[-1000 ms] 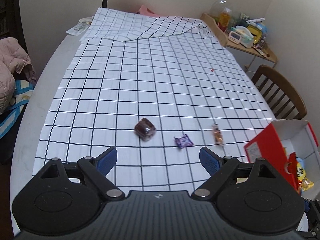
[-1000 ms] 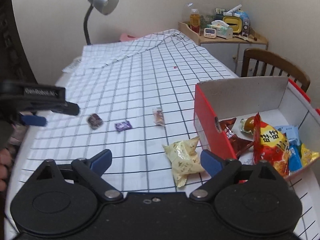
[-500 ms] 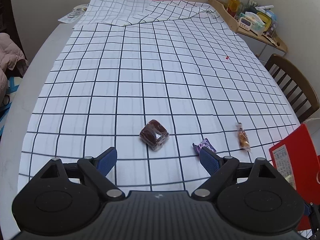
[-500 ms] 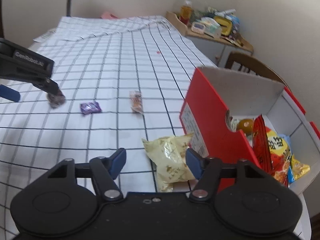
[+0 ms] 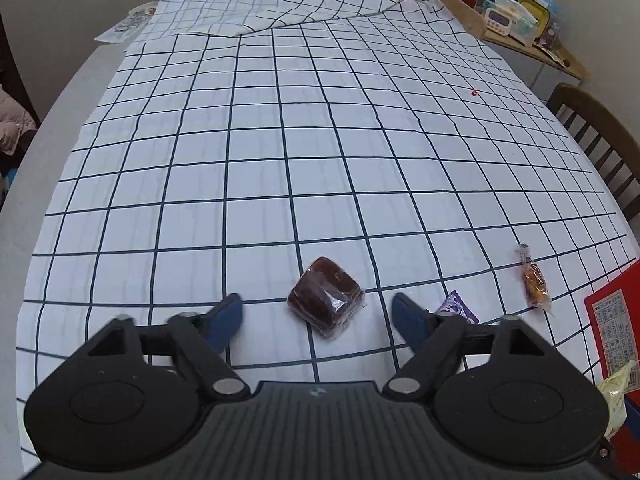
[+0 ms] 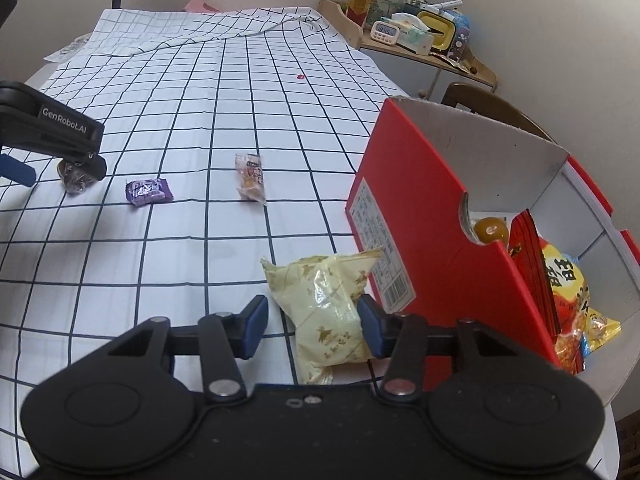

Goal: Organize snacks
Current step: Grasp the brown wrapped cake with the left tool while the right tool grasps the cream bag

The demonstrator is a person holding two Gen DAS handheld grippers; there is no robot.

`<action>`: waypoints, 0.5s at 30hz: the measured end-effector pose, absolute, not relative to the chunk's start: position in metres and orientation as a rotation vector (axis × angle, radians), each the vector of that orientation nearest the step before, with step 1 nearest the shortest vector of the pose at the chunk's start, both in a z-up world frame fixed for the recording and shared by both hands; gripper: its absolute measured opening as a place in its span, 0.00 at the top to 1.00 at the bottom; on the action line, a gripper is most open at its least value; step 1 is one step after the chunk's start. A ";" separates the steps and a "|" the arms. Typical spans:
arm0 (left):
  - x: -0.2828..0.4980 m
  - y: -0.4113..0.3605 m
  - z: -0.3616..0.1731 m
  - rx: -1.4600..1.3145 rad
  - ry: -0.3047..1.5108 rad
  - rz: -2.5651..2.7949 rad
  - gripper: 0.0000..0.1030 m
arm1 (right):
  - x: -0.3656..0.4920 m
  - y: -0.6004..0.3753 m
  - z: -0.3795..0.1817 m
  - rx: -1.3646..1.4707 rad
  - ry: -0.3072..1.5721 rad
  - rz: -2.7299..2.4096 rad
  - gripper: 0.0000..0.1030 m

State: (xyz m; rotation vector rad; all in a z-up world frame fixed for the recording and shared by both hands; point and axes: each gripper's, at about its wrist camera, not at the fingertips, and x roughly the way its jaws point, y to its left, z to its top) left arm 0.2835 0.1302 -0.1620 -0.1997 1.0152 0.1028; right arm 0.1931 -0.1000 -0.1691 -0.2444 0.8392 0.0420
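A brown cake in clear wrap (image 5: 326, 298) lies on the checked tablecloth (image 5: 304, 152). It sits between the blue pads of my left gripper (image 5: 318, 318), whose jaws are closing, with a gap on each side. My right gripper (image 6: 313, 322) is closing around a pale yellow snack packet (image 6: 326, 304). Its right pad is at the packet's edge and the left pad stands clear of it. The packet lies against a red cardboard box (image 6: 420, 220) that holds several snack bags (image 6: 568, 280). A purple candy (image 6: 148, 191) and an orange wrapped stick (image 6: 251, 178) lie between the two grippers.
A wooden chair (image 5: 592, 136) stands at the table's right side behind the box. A shelf with a timer, bottle and clutter (image 6: 416, 32) lines the far right wall. The cloth is folded over at the far end (image 5: 280, 4). The table's bare rim (image 5: 52, 128) curves along the left.
Both grippers sank toward the table and their jaws narrowed. The left one moved forward until the brown cake lay between its pads; the right one came down around the yellow packet.
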 end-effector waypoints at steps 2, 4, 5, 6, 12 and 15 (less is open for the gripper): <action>0.284 0.128 -0.163 -0.189 1.016 0.094 0.41 | 0.194 -0.102 -0.168 -0.242 0.838 0.037 0.62; 0.284 0.126 -0.163 -0.179 1.012 0.079 0.46 | 0.194 -0.102 -0.168 -0.244 0.838 0.036 0.64; 0.283 0.126 -0.162 -0.180 1.009 0.078 0.49 | 0.194 -0.102 -0.168 -0.246 0.836 0.034 0.65; 0.283 0.127 -0.162 -0.185 1.008 0.077 0.55 | 0.194 -0.103 -0.168 -0.247 0.835 0.034 0.67; 0.279 0.130 -0.160 -0.175 0.999 0.093 0.67 | 0.191 -0.106 -0.166 -0.237 0.826 0.043 0.72; 0.273 0.132 -0.159 -0.195 0.999 0.102 0.67 | 0.188 -0.109 -0.164 -0.214 0.831 0.048 0.73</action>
